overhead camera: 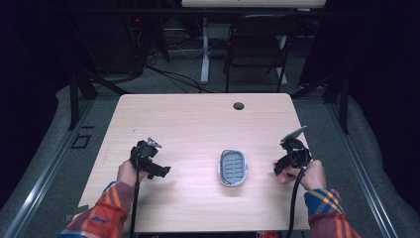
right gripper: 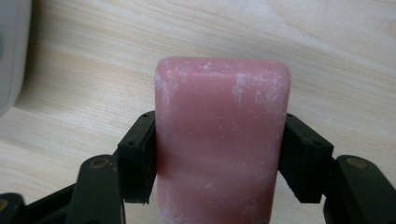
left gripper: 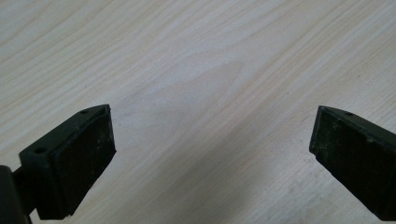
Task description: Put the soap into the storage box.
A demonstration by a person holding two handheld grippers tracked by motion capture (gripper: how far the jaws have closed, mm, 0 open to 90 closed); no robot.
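Fingers [right gripper: 135,158] of right gripper [right gripper: 219,158] clamped on pink soap bar [right gripper: 222,140] near table [overhead camera: 198,119] right edge; left gripper [left gripper: 212,154] jaws apart, soap dish [overhead camera: 233,167] between grippers

Readable text: none is showing anywhere.
Pink soap bar [right gripper: 222,140]: no stamp or brand is appearing on its face between the jaws.
Grey soap dish [overhead camera: 233,167]: no label is showing.
Table [overhead camera: 198,124]: nothing printed is showing.
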